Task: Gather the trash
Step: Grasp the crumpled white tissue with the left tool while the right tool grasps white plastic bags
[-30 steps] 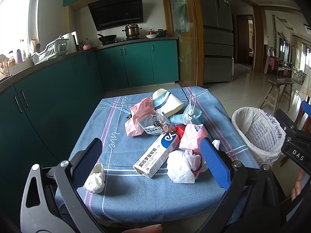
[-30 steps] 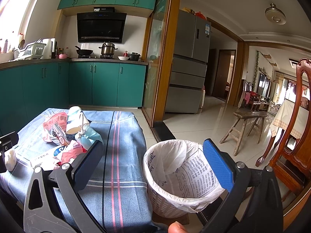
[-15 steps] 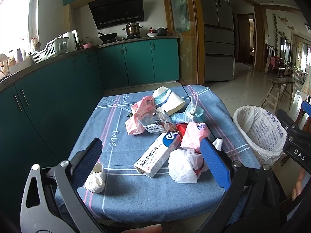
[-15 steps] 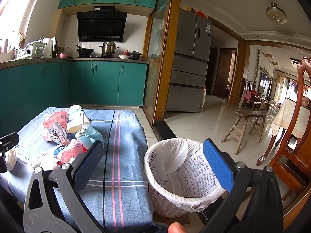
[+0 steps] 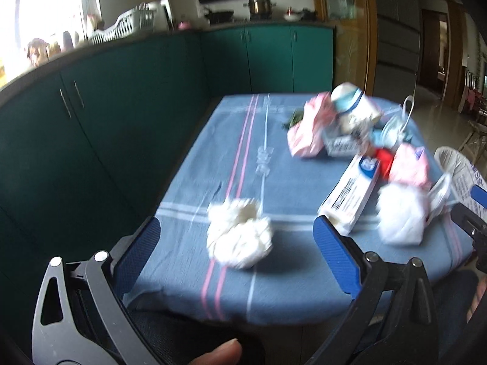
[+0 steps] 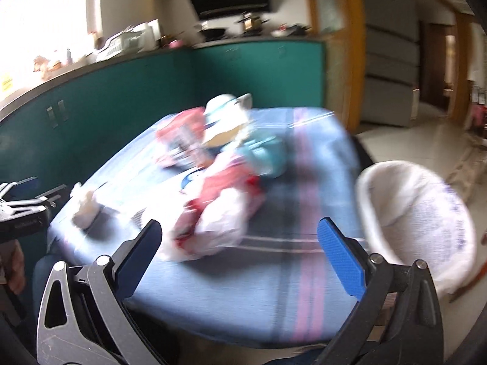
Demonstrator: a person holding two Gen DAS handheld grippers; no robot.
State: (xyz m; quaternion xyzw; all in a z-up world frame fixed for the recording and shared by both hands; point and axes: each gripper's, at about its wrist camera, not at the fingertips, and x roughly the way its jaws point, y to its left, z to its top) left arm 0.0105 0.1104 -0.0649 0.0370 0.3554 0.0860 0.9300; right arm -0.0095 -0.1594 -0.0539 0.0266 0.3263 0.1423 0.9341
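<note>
The left gripper (image 5: 237,243) hangs with its blue fingers (image 5: 336,257) spread wide and nothing between them, above the near edge of the table (image 5: 188,188); a crumpled white tissue (image 5: 239,235) lies on the blue striped cloth near that edge, framed between the two fingers but apart from both; further along the near edge, toward the right corner, lie a white and blue medicine box (image 5: 350,199) and just beside it a bunched white plastic bag (image 5: 401,217); behind them, toward the far right corner, sits a heap of pink wrappers (image 5: 307,130), a white and blue paper cup (image 5: 350,103) and a pale blue face mask (image 5: 392,129), all blurred. The right gripper (image 6: 240,255) is likewise parted and empty, over the table's near edge, with the white plastic bag in front of it; a white-lined wicker waste basket (image 6: 432,213) stands on the floor just off the table's right edge.
</note>
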